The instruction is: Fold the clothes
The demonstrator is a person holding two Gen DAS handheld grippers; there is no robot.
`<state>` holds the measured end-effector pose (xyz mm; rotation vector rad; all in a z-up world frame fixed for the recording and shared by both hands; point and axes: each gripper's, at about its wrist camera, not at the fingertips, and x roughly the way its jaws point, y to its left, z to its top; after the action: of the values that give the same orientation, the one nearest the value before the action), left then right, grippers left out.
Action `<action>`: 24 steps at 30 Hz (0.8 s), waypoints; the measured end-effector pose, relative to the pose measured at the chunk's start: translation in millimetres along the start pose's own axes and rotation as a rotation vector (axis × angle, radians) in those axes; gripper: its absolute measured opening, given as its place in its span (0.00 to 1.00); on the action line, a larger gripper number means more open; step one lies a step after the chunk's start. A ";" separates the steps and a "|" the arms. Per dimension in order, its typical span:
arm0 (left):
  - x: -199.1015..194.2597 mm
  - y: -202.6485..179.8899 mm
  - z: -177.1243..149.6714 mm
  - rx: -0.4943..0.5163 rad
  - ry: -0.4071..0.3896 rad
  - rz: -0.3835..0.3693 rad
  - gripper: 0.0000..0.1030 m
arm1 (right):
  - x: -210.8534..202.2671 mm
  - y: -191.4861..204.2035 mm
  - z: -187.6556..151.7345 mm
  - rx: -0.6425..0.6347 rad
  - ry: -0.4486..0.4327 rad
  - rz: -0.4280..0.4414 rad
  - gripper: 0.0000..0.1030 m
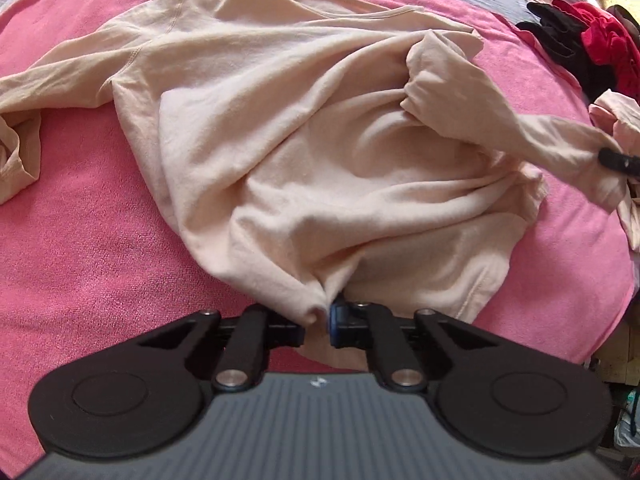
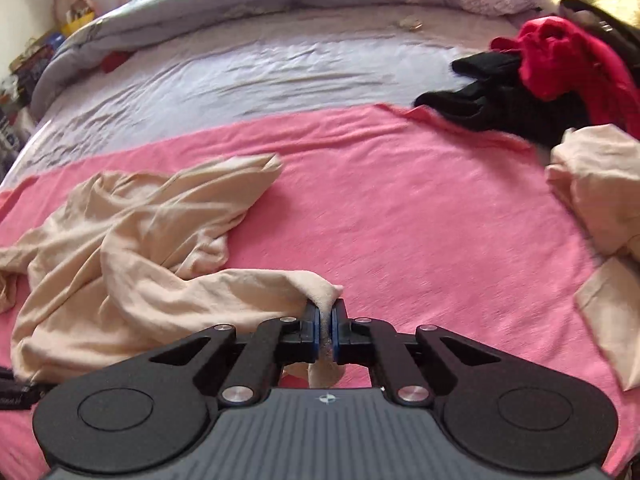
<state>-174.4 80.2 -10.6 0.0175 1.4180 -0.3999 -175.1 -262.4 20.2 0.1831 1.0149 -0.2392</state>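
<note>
While two claws, left claw (image 1: 318,322) and right claw (image 2: 326,322), pinch one beige shirt (image 1: 304,152), pink towel (image 1: 100,248) underneath.

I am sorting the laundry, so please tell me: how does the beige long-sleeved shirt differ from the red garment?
The beige long-sleeved shirt lies spread on the pink towel; the red garment sits bunched at the bed's far edge on black clothing. The left gripper and right gripper pinch the shirt; nothing holds the red one. Both are unfolded.

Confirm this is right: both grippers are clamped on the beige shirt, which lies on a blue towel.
Not quite: the towel is pink, not blue, as the right wrist view shows. The rest holds: the left gripper and right gripper are both clamped on the beige shirt.
</note>
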 end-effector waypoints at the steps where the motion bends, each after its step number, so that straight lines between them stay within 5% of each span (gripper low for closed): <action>1: -2.8 5.4 1.9 0.011 -0.001 -0.006 0.09 | -0.8 -10.5 8.2 0.005 -0.019 -0.039 0.07; 9: -3.6 11.2 7.9 0.071 0.013 0.031 0.10 | 28.5 -109.9 62.1 0.181 -0.108 -0.322 0.09; 11: 2.2 7.2 11.6 0.079 0.020 0.049 0.12 | 37.1 -133.1 63.1 0.271 -0.106 -0.292 0.19; 13: 1.5 6.2 10.4 0.082 0.029 0.068 0.19 | 42.1 -148.9 60.7 0.339 -0.094 -0.248 0.49; 15: -0.1 3.8 8.1 0.085 0.039 0.078 0.24 | 34.7 -135.6 48.3 0.291 -0.090 -0.166 0.74; 17: -2.8 0.7 3.4 0.094 0.056 0.073 0.29 | 27.2 -114.1 34.3 0.227 -0.069 -0.059 0.84; 20: -8.0 -9.0 -6.4 0.111 0.085 0.036 0.40 | 28.0 -73.8 -0.9 0.152 0.051 0.167 0.87; 24: -1.3 -25.2 -12.7 0.120 0.113 -0.001 0.52 | 44.2 -25.5 -33.4 0.057 0.114 0.204 0.87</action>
<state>-193.7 60.2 -5.8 0.1387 1.5039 -0.4914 -187.2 -283.1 -35.8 0.3528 1.0944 -0.0727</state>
